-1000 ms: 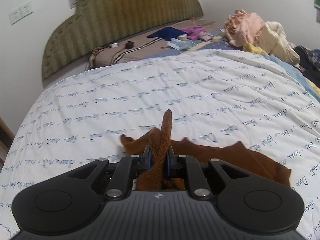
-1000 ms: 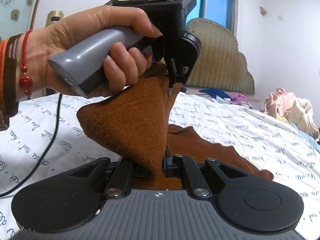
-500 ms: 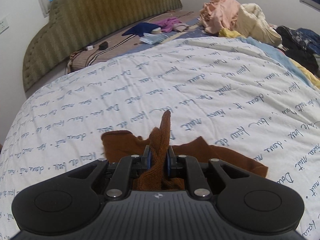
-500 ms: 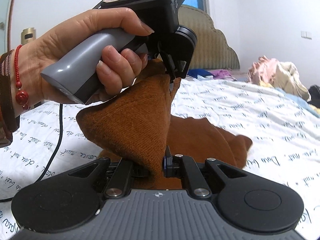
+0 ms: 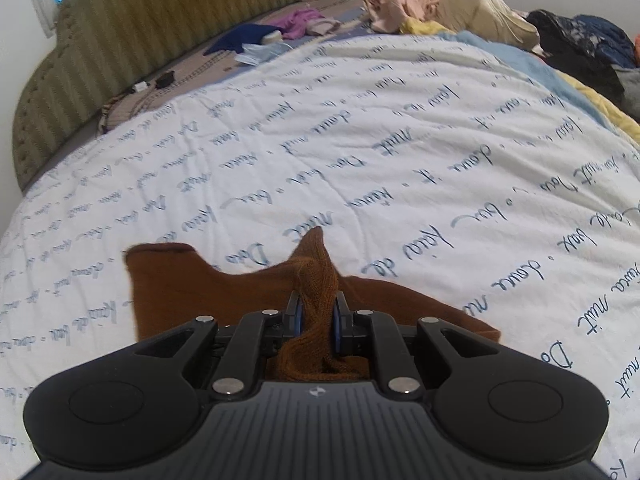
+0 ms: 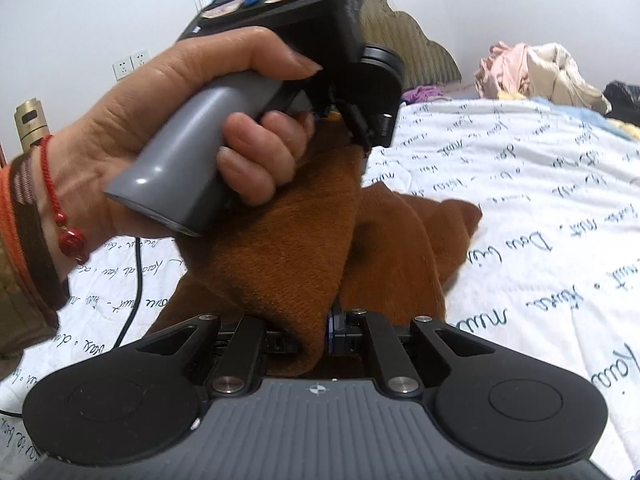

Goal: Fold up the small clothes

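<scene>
My left gripper (image 5: 316,316) tilts down and my right gripper (image 6: 316,330) points flatter; both pinch the brown knit garment (image 6: 280,248), which hangs partly above the white printed bedcover (image 5: 400,152).

A rust-brown knitted garment (image 5: 200,284) is draped, bunched and partly lifted, across the lower centre on the bed (image 5: 400,160).
</scene>
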The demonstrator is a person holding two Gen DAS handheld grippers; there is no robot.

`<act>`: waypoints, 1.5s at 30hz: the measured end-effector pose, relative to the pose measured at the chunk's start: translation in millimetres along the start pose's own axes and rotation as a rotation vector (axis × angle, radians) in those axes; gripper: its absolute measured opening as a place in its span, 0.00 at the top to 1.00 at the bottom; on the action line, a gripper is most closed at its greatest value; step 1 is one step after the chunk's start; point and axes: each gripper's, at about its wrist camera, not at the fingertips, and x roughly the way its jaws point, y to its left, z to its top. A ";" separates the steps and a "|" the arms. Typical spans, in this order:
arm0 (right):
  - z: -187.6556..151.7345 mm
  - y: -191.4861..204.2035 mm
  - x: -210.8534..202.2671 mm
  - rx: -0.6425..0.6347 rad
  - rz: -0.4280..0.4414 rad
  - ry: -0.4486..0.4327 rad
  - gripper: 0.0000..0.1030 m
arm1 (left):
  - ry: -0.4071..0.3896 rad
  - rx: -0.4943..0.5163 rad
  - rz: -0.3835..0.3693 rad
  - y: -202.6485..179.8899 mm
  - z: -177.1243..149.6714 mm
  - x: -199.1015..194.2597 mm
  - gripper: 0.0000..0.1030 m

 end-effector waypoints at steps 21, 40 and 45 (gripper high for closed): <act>1.5 -25.4 7.2 0.110 0.071 0.067 0.49 | -0.137 -0.193 -0.026 71.9 -18.2 -42.7 0.28; 16.2 -88.5 12.0 0.510 0.284 0.082 0.57 | -0.166 -0.198 0.078 121.1 -171.1 -81.4 0.28; 12.7 -97.2 34.3 0.540 0.233 0.133 0.82 | -0.186 -0.160 0.122 115.8 -168.9 -78.8 0.25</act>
